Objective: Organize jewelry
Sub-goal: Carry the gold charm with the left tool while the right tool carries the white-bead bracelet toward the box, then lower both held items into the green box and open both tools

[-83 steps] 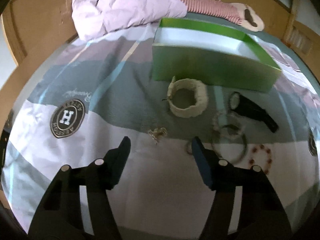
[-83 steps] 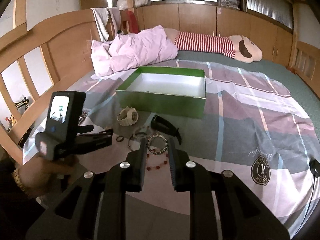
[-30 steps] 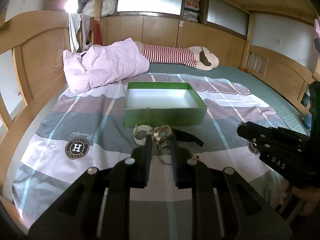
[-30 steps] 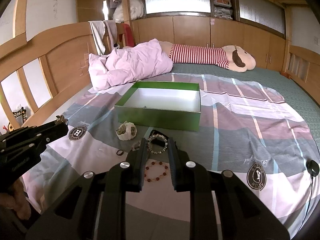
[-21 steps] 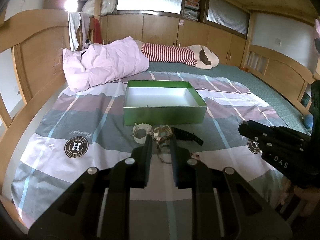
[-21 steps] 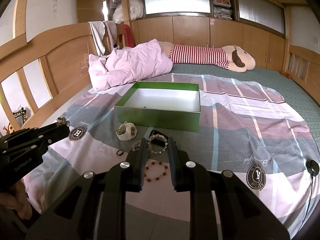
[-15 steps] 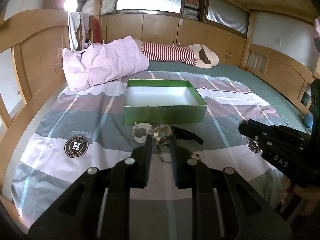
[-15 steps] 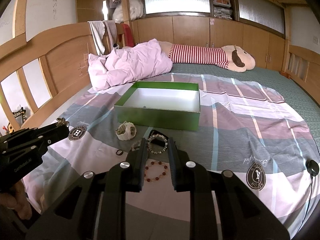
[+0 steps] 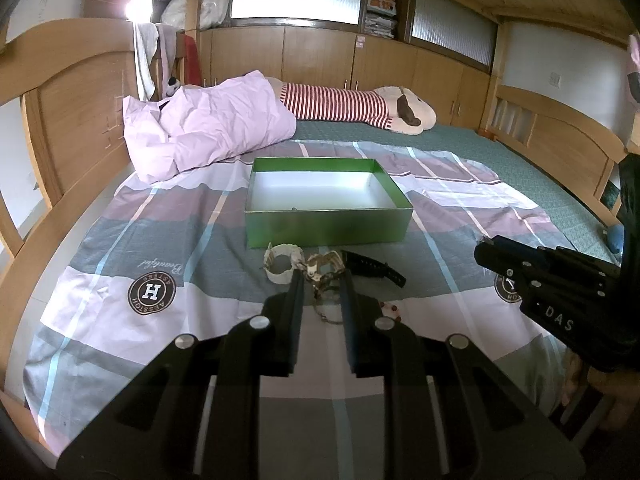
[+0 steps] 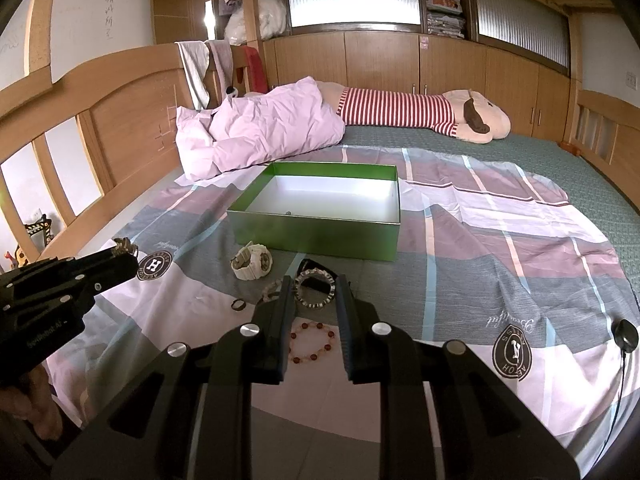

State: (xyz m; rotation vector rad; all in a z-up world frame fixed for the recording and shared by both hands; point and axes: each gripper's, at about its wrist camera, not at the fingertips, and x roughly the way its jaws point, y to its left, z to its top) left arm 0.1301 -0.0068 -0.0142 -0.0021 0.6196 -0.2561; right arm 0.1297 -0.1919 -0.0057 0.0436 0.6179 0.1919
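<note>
My left gripper (image 9: 321, 276) is shut on a small gold ornament (image 9: 324, 265) and holds it well above the bed; it also shows in the right wrist view (image 10: 125, 247). My right gripper (image 10: 315, 286) is nearly closed and empty, high above the bed. An open green box (image 10: 320, 204) with a white inside sits mid-bed. In front of it lie a cream watch (image 10: 252, 261), a black watch (image 9: 372, 267), a silver bracelet (image 10: 315, 281), a red bead bracelet (image 10: 312, 342) and a small dark ring (image 10: 238, 304).
A pink duvet (image 10: 260, 132) and a striped plush toy (image 10: 420, 114) lie at the head of the bed. Wooden bed rails (image 10: 100, 128) run along the left. The right gripper body (image 9: 548, 280) shows at the right in the left wrist view.
The left gripper closed on the gold ornament and lifted it off the bed. In the last second both grippers have barely moved.
</note>
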